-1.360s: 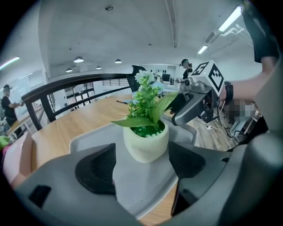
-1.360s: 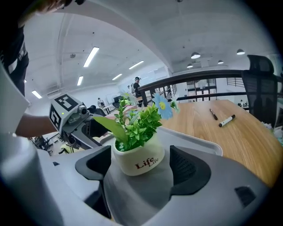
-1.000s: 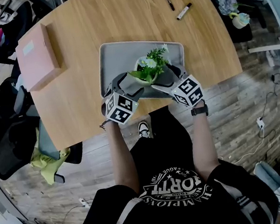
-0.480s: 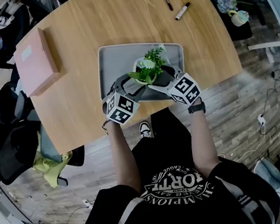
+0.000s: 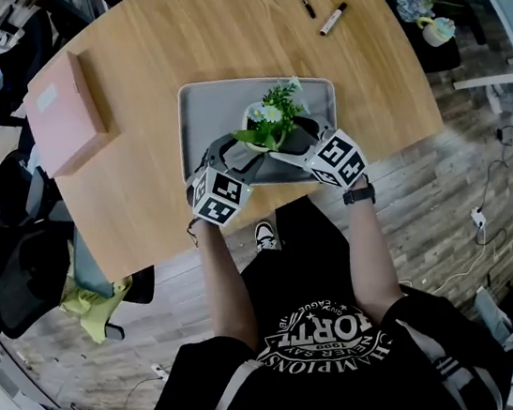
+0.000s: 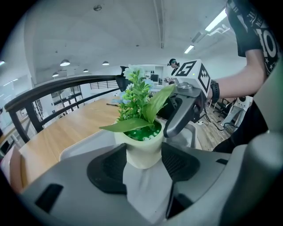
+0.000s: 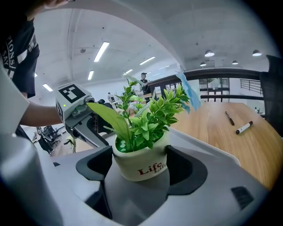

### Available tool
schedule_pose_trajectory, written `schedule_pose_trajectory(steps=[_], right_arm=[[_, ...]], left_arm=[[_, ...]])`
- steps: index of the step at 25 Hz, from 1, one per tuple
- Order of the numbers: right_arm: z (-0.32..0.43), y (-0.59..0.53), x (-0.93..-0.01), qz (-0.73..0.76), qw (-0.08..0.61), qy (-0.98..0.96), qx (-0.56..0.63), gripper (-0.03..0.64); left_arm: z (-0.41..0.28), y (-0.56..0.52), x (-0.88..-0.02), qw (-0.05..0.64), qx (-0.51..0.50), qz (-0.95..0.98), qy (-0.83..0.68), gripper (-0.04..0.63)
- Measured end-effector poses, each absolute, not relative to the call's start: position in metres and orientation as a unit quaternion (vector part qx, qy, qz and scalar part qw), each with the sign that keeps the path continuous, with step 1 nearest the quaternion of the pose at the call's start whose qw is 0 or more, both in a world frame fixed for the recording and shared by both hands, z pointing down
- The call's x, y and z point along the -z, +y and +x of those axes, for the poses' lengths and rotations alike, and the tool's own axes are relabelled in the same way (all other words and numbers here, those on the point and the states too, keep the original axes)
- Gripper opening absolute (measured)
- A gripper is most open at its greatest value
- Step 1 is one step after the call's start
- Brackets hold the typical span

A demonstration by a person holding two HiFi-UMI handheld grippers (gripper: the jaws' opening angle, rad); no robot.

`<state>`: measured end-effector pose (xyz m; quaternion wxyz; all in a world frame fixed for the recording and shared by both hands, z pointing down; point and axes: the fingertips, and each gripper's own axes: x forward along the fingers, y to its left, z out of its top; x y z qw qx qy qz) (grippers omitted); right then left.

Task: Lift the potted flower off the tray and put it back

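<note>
Around pot (image 7: 141, 167), down-tilted grippers (image 5: 247, 151) (image 5: 296, 139), seemingly closing

Potted flower (image 5: 269, 122): small cream pot, red "Life" lettering on its side, green leaves, a few pale blossoms. Upright, standing on tray, slightly right of its middle. Tray (image 5: 210, 111): grey, rounded rectangle, raised rim, flat on wooden table (image 5: 212, 25) at near edge.
</note>
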<state>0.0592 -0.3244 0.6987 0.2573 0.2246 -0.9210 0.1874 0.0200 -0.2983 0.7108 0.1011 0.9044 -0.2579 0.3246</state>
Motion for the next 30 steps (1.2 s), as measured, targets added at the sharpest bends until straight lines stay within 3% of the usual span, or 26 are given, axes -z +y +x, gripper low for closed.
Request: schedule_pose_trajectory(steps=[30], right_arm=[[0.058,-0.313,-0.682,0.253,0.241,-0.920,-0.178,0.393]], left_arm=[[0.020,-0.289,-0.696,0.095,-0.333,0.901,-0.262,0.265]])
